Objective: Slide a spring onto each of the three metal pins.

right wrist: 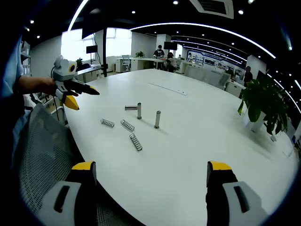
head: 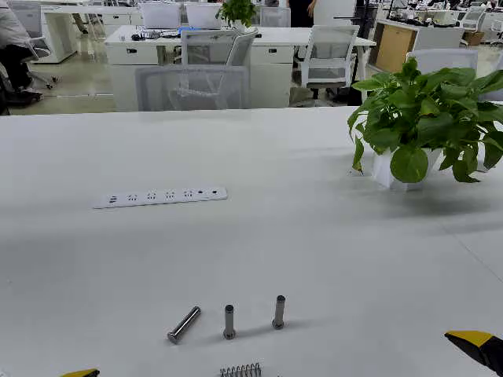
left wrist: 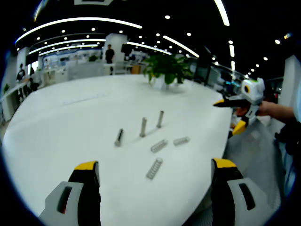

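Left tool [left wrist: 155,165]: my jaws wide apart, empty, at near table [head: 78,259] edge.
Right tool [right wrist: 151,165]: my jaws apart too, empty.
Springs [left wrist: 159,145]: 3, loose, nr that edge.
Pins [head: 229,321]: 2 upright, 1 flat, just beyond, all bare.
Pot [head: 385,171]: white, holds plant [head: 424,126], far right.
Room: open table btwn pins and power strip [head: 161,196].

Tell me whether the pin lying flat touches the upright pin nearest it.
Apart. The head view shows a clear gap between the lying pin and the nearest upright pin; the left gripper view shows the same gap.
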Motion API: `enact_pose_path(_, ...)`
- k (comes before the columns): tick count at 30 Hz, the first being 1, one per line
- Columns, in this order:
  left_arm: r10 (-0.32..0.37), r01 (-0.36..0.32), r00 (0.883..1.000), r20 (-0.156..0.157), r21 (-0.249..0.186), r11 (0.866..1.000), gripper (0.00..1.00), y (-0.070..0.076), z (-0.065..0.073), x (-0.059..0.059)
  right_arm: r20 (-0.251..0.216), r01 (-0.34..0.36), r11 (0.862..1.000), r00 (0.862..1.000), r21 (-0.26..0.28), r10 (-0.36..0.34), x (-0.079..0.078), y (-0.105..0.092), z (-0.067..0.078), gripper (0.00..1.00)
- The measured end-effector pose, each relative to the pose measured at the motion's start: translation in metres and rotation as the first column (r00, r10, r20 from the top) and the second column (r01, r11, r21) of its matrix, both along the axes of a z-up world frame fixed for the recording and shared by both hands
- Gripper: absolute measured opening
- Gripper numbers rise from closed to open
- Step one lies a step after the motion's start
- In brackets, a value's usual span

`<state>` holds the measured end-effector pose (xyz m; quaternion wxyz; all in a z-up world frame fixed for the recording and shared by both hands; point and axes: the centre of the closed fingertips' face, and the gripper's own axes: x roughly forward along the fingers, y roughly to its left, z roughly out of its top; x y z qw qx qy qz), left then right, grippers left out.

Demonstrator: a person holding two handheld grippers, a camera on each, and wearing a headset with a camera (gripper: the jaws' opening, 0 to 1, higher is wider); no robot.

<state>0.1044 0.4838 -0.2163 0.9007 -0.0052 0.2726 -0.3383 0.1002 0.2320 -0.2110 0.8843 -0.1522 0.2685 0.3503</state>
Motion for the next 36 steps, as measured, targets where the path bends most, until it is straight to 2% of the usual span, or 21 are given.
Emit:
enact_pose_path(4,0.0,0.0,1.0,-0.011,0.008,1.0,1.0,0.002,-0.002,-0.002,-0.001,-0.004,1.0,1.0,-0.001,0.004,-0.001,0.001,0.0,0.99)
enact_pose_path(10,0.005,-0.005,1.0,-0.006,0.02,1.0,1.0,0.006,-0.006,-0.002,-0.006,-0.005,1.0,1.0,-0.004,0.005,-0.001,0.002,-0.002,0.99)
enact_pose_path(17,0.03,-0.029,0.999,-0.038,0.017,0.999,0.97,0.011,-0.017,-0.005,-0.006,0.001,1.0,1.0,0.002,-0.001,0.001,0.004,-0.004,0.99)
enact_pose_path(19,0.034,-0.034,0.999,-0.029,0.001,0.999,0.98,0.01,-0.014,-0.004,-0.007,0.001,1.0,1.0,0.004,-0.001,0.001,0.004,-0.004,0.99)
enact_pose_path(22,0.034,-0.034,0.999,-0.028,0.01,0.999,0.97,0.011,-0.015,-0.004,-0.009,0.002,1.0,1.0,0.003,-0.002,0.0,0.004,-0.004,0.99)
enact_pose_path(24,0.035,-0.035,0.999,-0.028,0.0,0.999,0.97,0.01,-0.014,-0.003,-0.012,0.004,1.0,1.0,0.001,-0.004,0.0,0.004,-0.005,0.99)
enact_pose_path(30,0.043,-0.043,0.998,-0.039,0.005,0.999,0.99,0.011,-0.017,-0.002,-0.012,0.01,1.0,1.0,0.011,-0.01,0.0,0.005,-0.006,0.99)
enact_pose_path(36,0.042,-0.042,0.997,-0.065,0.013,0.999,1.0,0.011,-0.02,0.003,-0.019,0.006,1.0,1.0,0.011,-0.006,-0.001,0.005,-0.008,0.99)
